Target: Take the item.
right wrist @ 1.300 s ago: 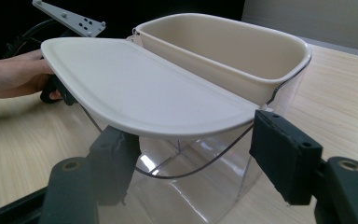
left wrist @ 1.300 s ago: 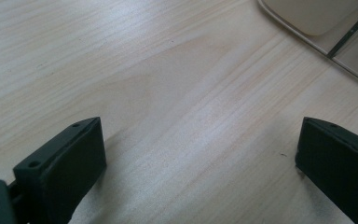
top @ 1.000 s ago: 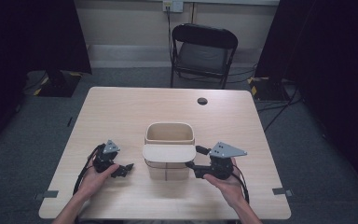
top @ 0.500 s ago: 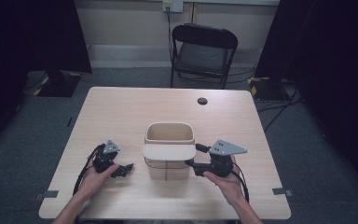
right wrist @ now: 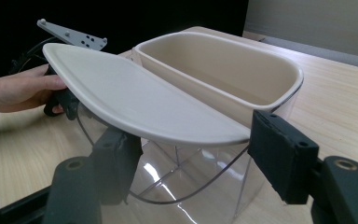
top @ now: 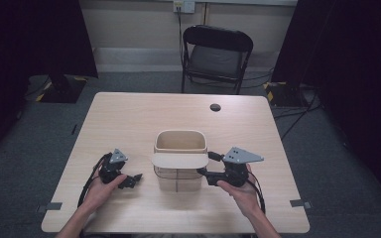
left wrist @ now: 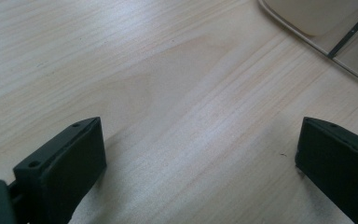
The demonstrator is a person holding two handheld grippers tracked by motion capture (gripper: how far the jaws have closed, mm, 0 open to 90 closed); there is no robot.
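Observation:
A beige bin (top: 180, 141) with a clear lower half stands mid-table, and its flat beige lid (top: 180, 160) lies over the front half. My right gripper (top: 207, 165) is at the lid's right end. In the right gripper view the lid (right wrist: 135, 98) ends between the jaws of this gripper (right wrist: 196, 158). They have just been closing and stand close on both sides, with no firm press visible. The bin's open half (right wrist: 223, 60) lies beyond. My left gripper (top: 129, 181) rests left of the bin. In its own view that gripper (left wrist: 196, 163) is open wide over bare wood.
The wooden table (top: 129, 119) has a small black round cap (top: 215, 107) at its far right. A black folding chair (top: 217, 54) stands behind it. Cables trail from both grippers toward the front edge. The bin's corner (left wrist: 317, 18) shows ahead of the left gripper.

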